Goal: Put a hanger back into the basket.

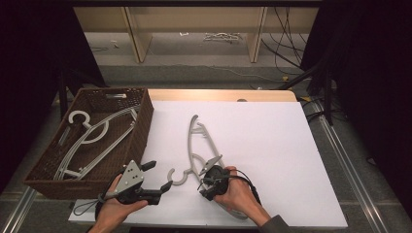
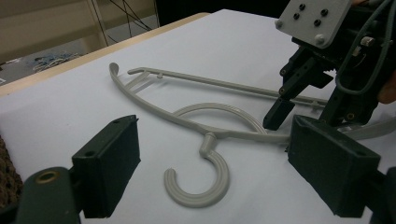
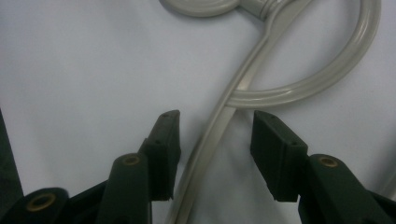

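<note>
High view, hanger: a grey plastic hanger point(image 1: 194, 145) lies flat on the white bench point(image 1: 272, 145), its hook toward the person, just right of a wicker basket point(image 1: 141, 128) that has more hangers point(image 1: 90, 138) in it.
High view, right hand-held gripper point(image 1: 208, 180): set down over the hanger's near arm, close to the neck.
High view, left hand-held gripper point(image 1: 160, 175): held low beside the hook, jaws spread wide, nothing in them.
Left gripper view, jaws: both pads stand wide apart with the hook point(image 2: 198, 179) lying on the bench between and beyond them, untouched.
Left gripper view, other tool: the right hand-held gripper point(image 2: 280, 109) points down onto the hanger's arm.
Right gripper view, jaws: half closed, one pad on each side of the arm point(image 3: 210, 140), gaps on both sides, so no grip yet.
Step, done well: I would keep the arm centred between the pads, close squarely until both press, then lift level so the far end does not drag.
Risk: a thin, smooth bar could twist or slip from a grip this close to one end.
Hard to make out: the near end of the hanger is covered by the right hand point(image 1: 240, 194); whether the pad tips touch the bench cannot be told.
</note>
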A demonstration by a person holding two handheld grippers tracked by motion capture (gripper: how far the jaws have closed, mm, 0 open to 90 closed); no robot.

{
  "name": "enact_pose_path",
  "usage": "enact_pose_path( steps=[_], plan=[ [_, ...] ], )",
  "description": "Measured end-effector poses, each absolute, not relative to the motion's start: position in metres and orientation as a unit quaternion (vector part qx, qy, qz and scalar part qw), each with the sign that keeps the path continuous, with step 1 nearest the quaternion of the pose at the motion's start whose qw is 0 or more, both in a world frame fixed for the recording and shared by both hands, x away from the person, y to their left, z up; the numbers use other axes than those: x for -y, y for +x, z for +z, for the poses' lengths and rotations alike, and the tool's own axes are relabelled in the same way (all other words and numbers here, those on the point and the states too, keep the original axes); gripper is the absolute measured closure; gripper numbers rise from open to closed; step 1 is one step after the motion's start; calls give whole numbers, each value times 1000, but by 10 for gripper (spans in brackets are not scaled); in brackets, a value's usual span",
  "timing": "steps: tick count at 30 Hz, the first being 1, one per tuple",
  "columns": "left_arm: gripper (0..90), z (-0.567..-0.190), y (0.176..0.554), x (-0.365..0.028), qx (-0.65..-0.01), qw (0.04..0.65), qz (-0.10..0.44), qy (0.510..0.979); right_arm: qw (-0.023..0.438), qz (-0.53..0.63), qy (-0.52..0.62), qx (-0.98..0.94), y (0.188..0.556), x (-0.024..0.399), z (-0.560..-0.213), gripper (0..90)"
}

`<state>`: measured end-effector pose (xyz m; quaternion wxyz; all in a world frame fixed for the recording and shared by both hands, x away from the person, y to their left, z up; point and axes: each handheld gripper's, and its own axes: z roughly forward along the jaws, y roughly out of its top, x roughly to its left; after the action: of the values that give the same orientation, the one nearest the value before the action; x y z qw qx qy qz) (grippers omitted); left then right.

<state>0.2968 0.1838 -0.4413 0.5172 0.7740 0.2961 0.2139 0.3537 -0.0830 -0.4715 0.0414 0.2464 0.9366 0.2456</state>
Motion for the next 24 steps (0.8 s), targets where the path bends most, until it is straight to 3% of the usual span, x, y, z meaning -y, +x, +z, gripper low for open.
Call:
enact_pose_path(
  steps=[9,16,24],
  plan=[
    [169,-441,297,-184,-295,517,215,774,41,203,227,-952,358,73,-468,559],
    [171,-442,298,-186,-298,516,215,773,39,173,219,-960,364,67,-464,667],
    [175,-441,297,-187,-296,518,215,773,29,171,214,-961,368,71,-463,718]
  ],
)
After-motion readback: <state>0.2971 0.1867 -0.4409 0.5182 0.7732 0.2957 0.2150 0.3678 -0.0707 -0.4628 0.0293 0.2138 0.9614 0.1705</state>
